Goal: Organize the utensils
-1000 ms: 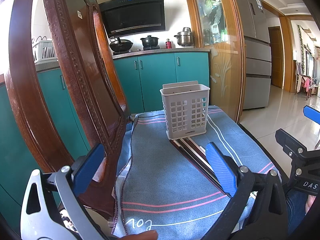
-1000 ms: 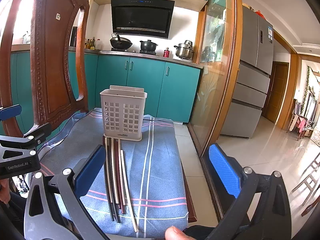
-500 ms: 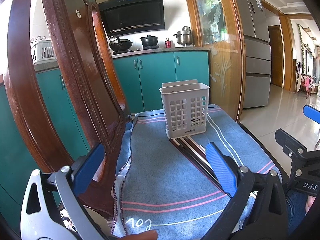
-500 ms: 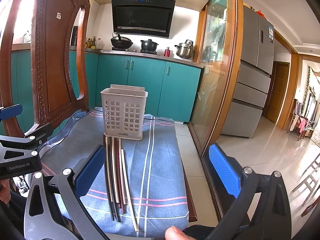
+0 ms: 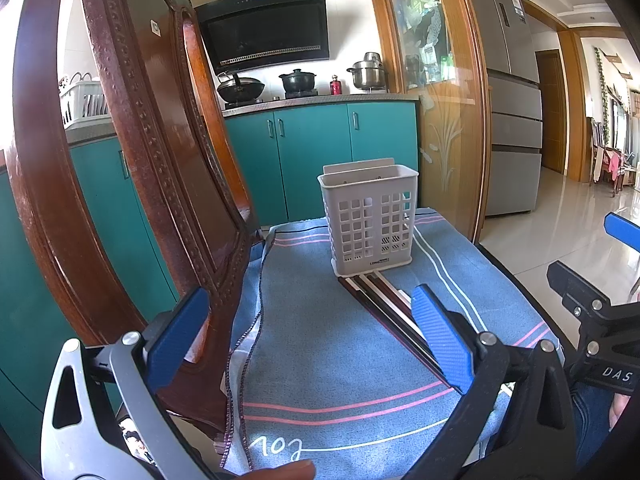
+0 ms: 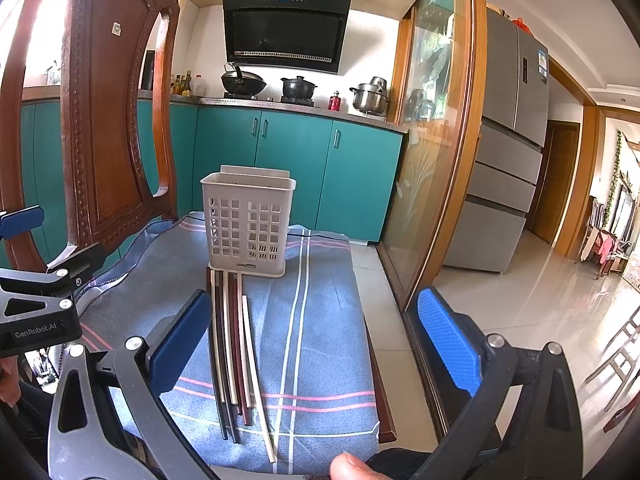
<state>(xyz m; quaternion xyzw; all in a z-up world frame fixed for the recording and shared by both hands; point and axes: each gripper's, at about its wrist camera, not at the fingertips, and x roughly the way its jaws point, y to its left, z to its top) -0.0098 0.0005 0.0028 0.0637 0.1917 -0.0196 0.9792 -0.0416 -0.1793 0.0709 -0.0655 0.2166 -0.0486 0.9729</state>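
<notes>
I am hovering over the blue striped cloth, the white perforated utensil holder standing at its far end and the chopsticks lying bundled just near of it. Both the left gripper and right gripper are gaping wide and empty; I am judging that a pinch on the tight bundle risks snagging several sticks or the cloth.

Home kitchen: teal cabinets, range hood, fridge.

Both claws, L & R, wide apart, empty.
</notes>
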